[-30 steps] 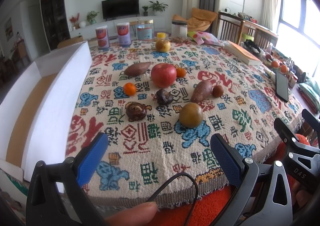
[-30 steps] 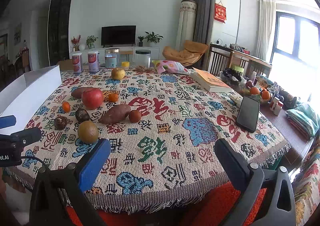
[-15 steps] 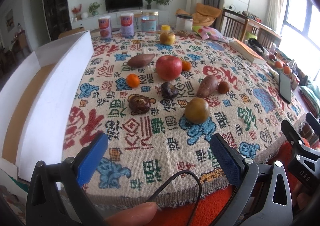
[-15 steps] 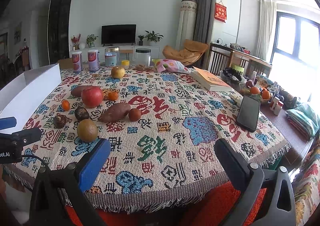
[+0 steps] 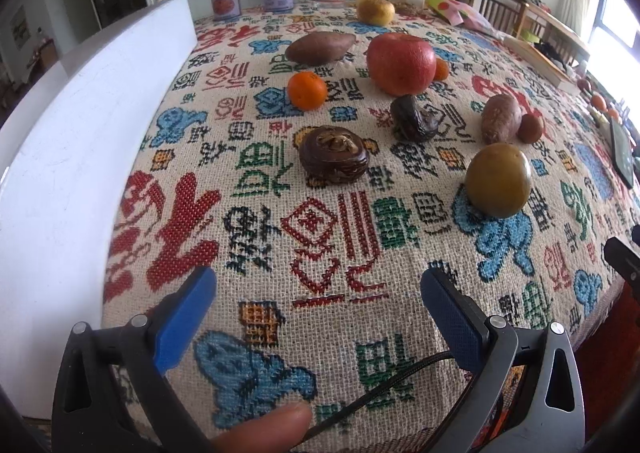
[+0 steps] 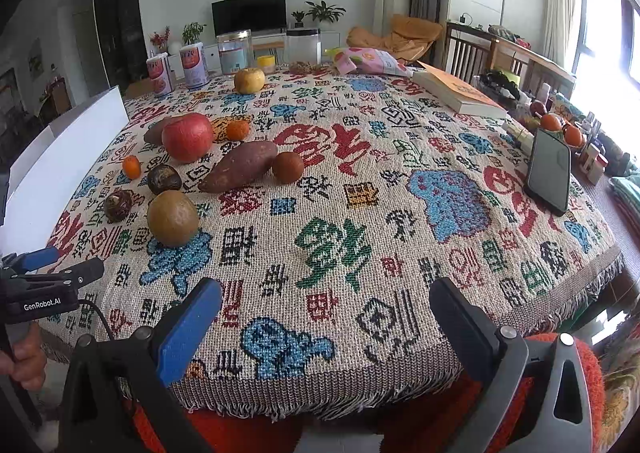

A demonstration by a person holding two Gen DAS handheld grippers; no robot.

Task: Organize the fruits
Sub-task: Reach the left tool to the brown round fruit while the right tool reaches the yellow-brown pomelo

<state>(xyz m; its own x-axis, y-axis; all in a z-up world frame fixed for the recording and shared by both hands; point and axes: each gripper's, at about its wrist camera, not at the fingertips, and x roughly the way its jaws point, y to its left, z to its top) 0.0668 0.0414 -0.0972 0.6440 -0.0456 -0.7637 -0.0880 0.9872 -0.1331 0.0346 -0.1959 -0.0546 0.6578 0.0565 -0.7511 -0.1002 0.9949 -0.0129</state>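
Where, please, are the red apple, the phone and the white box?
red apple (image 5: 401, 63), left wrist view, middle of its skin
phone (image 6: 549, 169), right wrist view, screen centre
white box (image 5: 80, 125), left wrist view, outer wall

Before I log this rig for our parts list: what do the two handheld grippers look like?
Both are black plastic frames with silver screws and flat blue textured pads. The left gripper trails a thin black cable beneath it; its body reads "GenRobot.AI" in white in the right wrist view. The right gripper looks the same. No sleeves visible.
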